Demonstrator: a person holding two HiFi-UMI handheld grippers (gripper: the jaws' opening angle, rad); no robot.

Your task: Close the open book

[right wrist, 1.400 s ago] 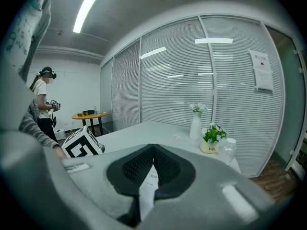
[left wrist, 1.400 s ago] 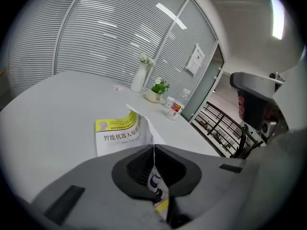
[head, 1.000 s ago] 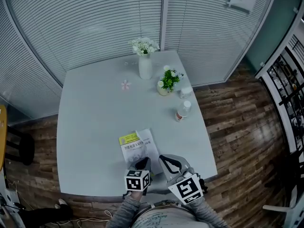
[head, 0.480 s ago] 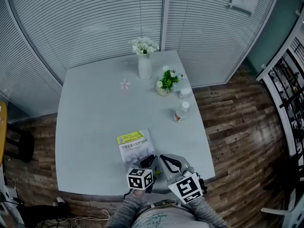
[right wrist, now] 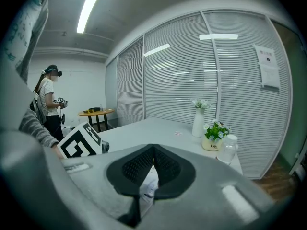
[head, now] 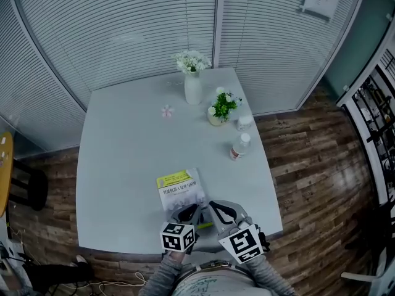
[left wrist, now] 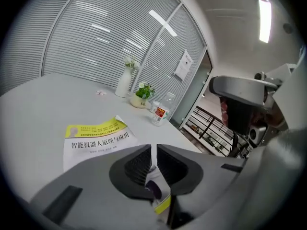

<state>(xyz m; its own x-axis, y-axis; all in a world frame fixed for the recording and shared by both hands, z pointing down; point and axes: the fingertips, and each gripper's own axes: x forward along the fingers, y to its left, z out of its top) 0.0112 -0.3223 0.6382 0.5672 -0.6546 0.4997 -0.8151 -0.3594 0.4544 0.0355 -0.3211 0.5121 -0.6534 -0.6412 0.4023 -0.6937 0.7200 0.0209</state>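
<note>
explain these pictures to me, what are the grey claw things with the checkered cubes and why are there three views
A person holds a two-jaw gripper in each hand; the patterned cubes belong to them. The head view looks down from the person's head; the other two come from a camera on each gripper. On the table lie a closed book, a vase, a potted plant and a bottle. The left gripper's jaws, barely apart, have just been closing on nothing; the right gripper is shut and empty.
</note>
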